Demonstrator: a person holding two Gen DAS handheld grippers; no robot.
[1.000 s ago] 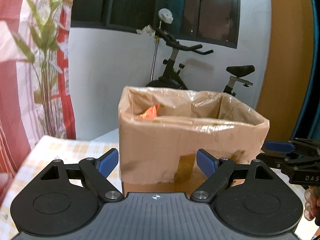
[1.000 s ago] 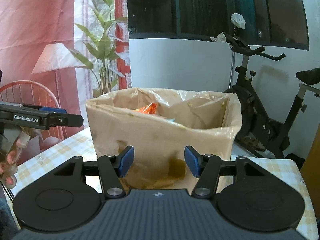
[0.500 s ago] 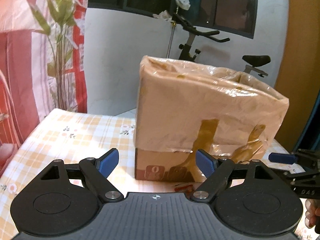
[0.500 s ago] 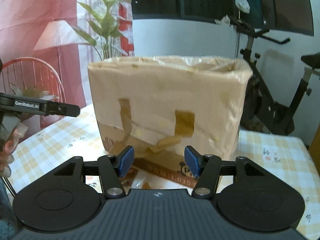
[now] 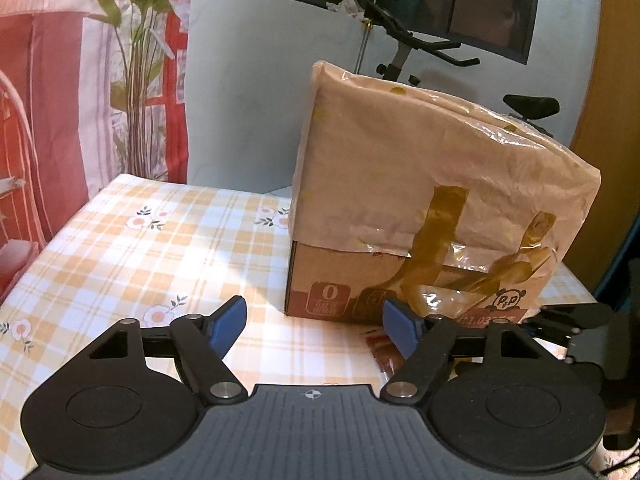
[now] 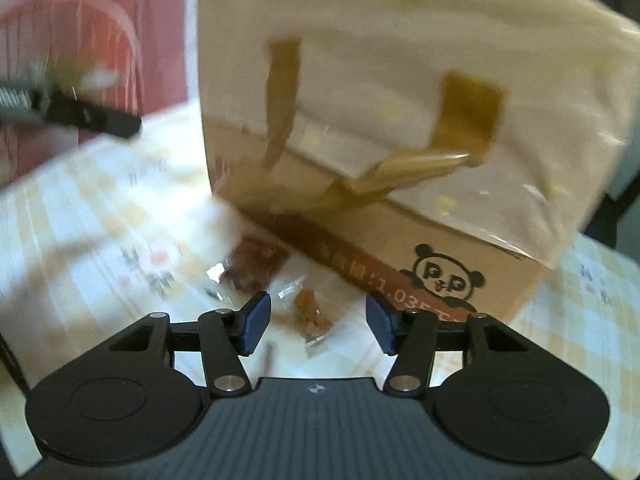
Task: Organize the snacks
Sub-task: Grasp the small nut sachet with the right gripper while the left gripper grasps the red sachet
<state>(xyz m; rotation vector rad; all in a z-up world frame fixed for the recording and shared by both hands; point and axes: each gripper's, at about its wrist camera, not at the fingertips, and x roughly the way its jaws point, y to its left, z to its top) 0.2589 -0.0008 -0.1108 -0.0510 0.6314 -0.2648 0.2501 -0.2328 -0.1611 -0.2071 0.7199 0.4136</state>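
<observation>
Snack packets: one clear with brown pieces, one reddish, blurred, probably wrapped. Both on the tabletop near its front edge, before the lined box. Right gripper: jaws closing, clear packet between, untouched. Left gripper: closing, empty.

Checked cloth on desk. Far left: red/pink curtain w/ leaf print. Far right, by white wall: exercise bike, dark window above.
</observation>
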